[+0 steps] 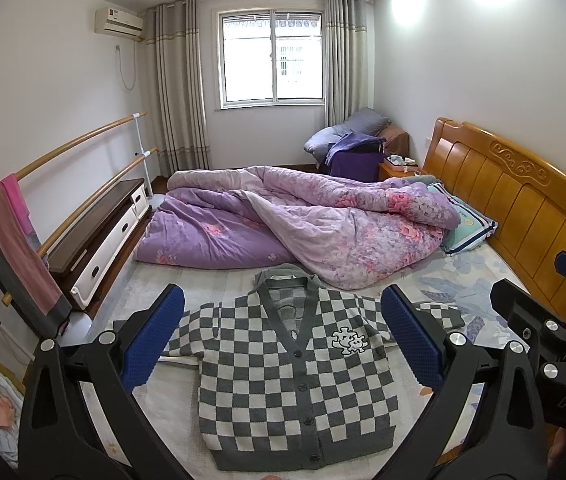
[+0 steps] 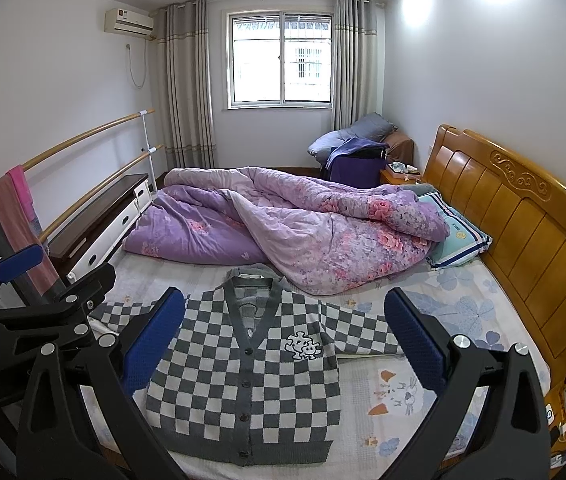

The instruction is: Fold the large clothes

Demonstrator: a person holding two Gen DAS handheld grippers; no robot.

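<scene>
Bedroom scene, bed sheet (image 2: pixel 423 364) as work surface. Nearest: left gripper (image 1: pixel 283 332) and right gripper (image 2: pixel 285 334) both hover above the near edge of the bed, blue pads spread wide, nothing held in either. Just beyond them the checkered cardigan (image 1: pixel 287 376) lies flat on the sheet, front up, buttoned, hem toward the camera, collar away. Its left sleeve (image 1: pixel 187 328) and right sleeve (image 2: pixel 363 332) are spread sideways, both look bent or partly doubled, hard to tell how much. Collar end sits just beside, maybe touching, the purple quilt (image 1: pixel 323 220) heaped across the far half of the bed. Pillow (image 2: pixel 455 236) against the wooden headboard (image 2: pixel 523 216); window (image 2: pixel 281 60) on the far wall.

Step judged: start, garment laid out, no fold made yet. Next move likely calls for lowering each gripper to a sleeve or side edge, pinching only the knit layer and not the sheet, then carrying it inward over the body; thick knit may slip or bunch
</scene>
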